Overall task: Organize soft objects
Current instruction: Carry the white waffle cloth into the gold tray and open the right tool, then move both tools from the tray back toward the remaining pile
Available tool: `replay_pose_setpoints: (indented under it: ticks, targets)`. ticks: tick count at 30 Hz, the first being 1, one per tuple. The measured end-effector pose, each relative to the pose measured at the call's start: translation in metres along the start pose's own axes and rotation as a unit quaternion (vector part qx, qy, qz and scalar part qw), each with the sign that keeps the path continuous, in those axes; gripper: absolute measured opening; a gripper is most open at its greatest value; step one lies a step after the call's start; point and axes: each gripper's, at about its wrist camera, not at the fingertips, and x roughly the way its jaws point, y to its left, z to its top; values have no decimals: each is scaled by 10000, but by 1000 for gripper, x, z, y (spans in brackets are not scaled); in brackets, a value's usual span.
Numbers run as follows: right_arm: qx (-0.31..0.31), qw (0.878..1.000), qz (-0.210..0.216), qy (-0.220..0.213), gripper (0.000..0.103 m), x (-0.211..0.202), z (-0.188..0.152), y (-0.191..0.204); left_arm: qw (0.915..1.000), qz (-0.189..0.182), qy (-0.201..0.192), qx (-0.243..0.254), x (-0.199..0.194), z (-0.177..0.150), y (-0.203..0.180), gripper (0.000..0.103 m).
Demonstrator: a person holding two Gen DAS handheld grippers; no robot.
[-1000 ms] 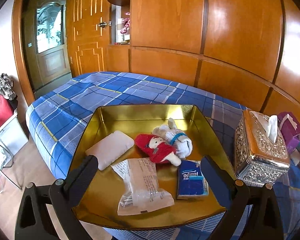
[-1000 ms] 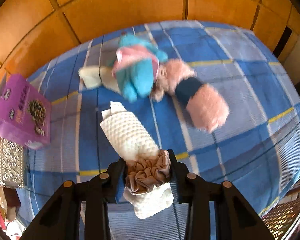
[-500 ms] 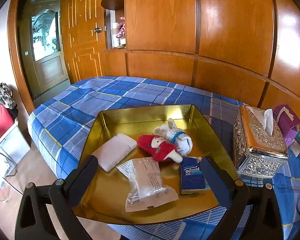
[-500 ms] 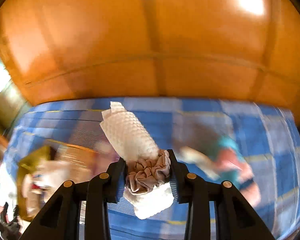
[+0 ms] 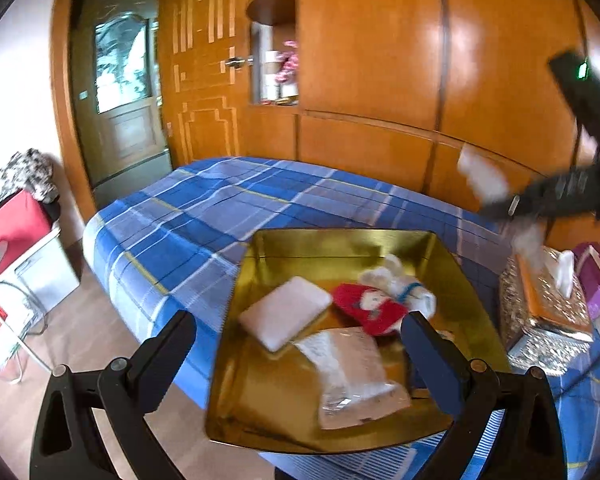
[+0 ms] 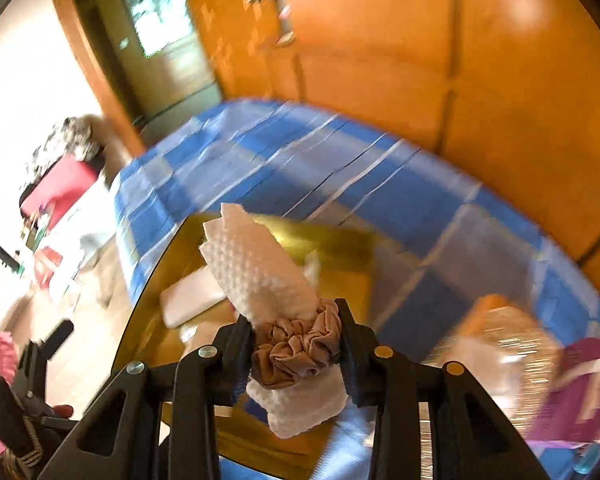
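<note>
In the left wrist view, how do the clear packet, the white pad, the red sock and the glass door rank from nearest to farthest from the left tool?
1. Clear packet, between the fingers.
2. White pad, tray left.
3. Red sock, tray middle; too close to call with the pad.
4. Glass door, far left.

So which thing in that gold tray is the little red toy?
Find the blue plaid bed, then the gold tray on it. Among the things inside, the red plush toy lies mid-tray, against a white plush; it is the only red item, with a white face.

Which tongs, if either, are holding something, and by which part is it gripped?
The right tongs hold a rolled white cloth, pinched at the brown scrunchie wrapped round its lower part. The left tongs are open and hold nothing.
</note>
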Motion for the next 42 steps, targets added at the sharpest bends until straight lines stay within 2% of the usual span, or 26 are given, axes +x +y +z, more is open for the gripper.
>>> replay_pose_setpoints:
  ticks: [5, 9, 11, 13, 14, 19, 25, 35, 42]
  targets:
    - [-68, 9989, 215, 422, 40, 59, -20, 34, 9985, 217, 33, -503, 8, 5, 35, 103]
    - [-164, 9982, 88, 563, 46, 86, -36, 50, 9963, 416, 49, -756, 15, 7, 56, 103]
    - [-279, 9980, -99, 551, 47, 82, -42, 56, 9952, 492, 57, -844, 17, 7, 62, 103]
    - [-436, 9982, -293, 295, 59, 69, -46, 62, 9944, 550, 68, -905, 19, 7, 67, 103]
    - [-550, 9975, -431, 58, 60, 57, -49, 66, 9941, 570, 69, -917, 19, 6, 68, 103]
    - [-739, 9910, -896, -665, 60, 15, -56, 77, 9946, 545, 120, -879, 23, 4, 65, 103]
    - [-713, 9751, -1584, -1376, 60, -29, -68, 80, 9963, 442, 100, -735, 20, 2, 54, 103]
    - [-579, 9568, -2120, -1902, 60, -69, -83, 74, 9978, 264, 122, -602, 11, -2, 32, 103]
    - [-517, 9536, -2116, -2078, 60, -84, -91, 70, 9991, 210, 87, -371, 2, -2, 15, 103]
